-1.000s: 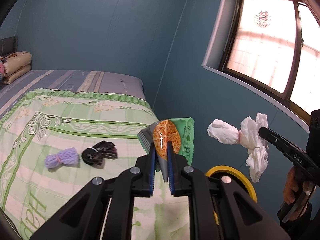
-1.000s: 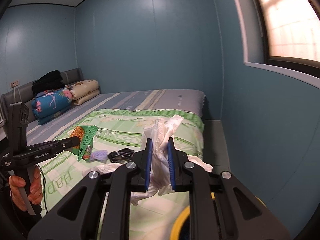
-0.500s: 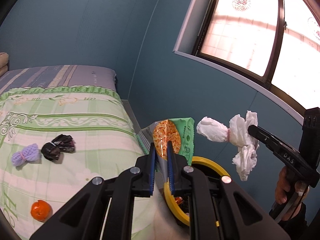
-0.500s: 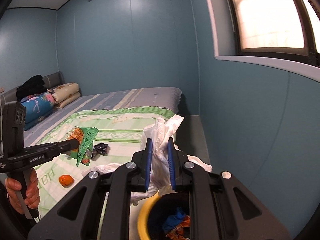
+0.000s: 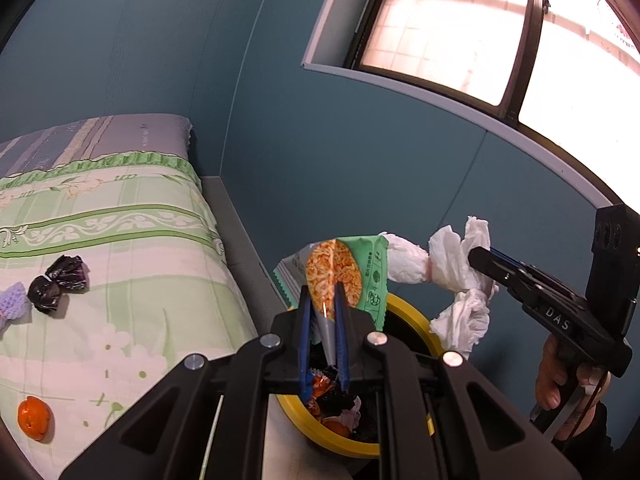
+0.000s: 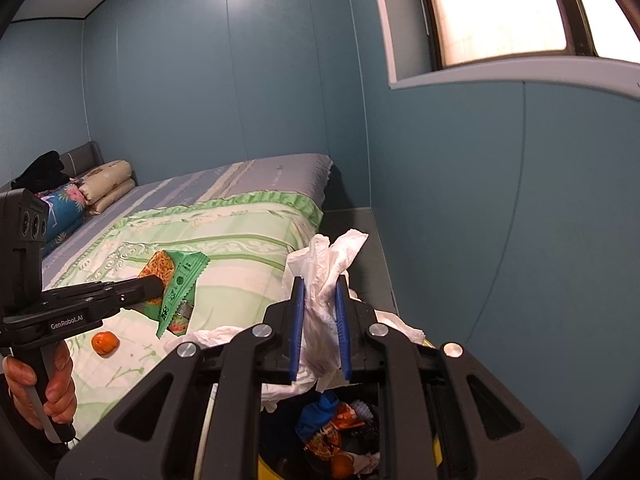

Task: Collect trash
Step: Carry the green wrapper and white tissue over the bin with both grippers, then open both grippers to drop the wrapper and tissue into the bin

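- Left gripper (image 5: 323,320): its blue pads are pressed onto a green snack wrapper (image 5: 344,276), which is held upright above the yellow-rimmed trash bin (image 5: 320,432).
- On the far left of the left wrist view, an orange fruit (image 5: 35,418) is seen lying on the green patterned bed (image 5: 120,240), near its close edge.
- Further up the bed, a purple foam net (image 5: 14,306) is seen touching a crumpled black wrapper (image 5: 60,288) just to its right.
- At the middle, the trash bin is seen on the floor beside the bed; orange, black and blue scraps are visible inside it.
- To the right of the snack wrapper, a wad of white tissue (image 5: 460,276) is held in the air over the far side of the bin rim.
- Right gripper (image 6: 320,324): it is clamped on that white tissue, whose loose ends hang down toward the open bin.
- At the far right, a hand (image 5: 560,380) is seen wrapped around the right gripper's handle, under a bright window (image 5: 480,32) set in the blue wall.
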`<state>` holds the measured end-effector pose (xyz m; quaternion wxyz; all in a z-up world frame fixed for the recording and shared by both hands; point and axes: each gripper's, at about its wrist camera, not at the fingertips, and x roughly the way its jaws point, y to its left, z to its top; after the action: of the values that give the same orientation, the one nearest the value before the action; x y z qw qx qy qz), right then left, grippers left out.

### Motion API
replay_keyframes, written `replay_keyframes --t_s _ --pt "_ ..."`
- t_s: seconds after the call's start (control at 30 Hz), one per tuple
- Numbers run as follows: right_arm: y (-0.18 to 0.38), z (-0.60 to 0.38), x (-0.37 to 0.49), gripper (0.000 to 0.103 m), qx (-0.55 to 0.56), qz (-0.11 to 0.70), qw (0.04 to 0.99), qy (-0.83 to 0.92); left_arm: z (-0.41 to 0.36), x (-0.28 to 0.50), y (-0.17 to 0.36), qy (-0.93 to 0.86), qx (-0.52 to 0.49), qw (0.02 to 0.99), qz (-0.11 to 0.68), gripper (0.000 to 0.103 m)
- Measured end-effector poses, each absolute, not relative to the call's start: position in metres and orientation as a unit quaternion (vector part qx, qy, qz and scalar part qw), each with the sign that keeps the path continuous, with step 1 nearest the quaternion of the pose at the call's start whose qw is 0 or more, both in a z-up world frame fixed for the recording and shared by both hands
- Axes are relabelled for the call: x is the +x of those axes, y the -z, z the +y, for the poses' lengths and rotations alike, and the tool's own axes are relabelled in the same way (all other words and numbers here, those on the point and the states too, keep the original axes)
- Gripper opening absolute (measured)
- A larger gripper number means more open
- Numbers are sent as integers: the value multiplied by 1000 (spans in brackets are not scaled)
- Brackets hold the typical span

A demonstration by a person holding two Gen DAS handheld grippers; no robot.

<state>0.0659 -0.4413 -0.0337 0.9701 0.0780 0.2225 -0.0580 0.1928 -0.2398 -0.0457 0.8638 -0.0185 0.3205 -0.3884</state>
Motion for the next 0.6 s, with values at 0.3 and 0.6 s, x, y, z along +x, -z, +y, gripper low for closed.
replay_keyframes --t_s 0.3,0.6 --pt "57 -456 59 14 96 242 963 70 -273 188 69 403 4 847 345 10" --pt "77 -465 61 14 103 266 955 81 -294 191 93 409 19 834 371 10"
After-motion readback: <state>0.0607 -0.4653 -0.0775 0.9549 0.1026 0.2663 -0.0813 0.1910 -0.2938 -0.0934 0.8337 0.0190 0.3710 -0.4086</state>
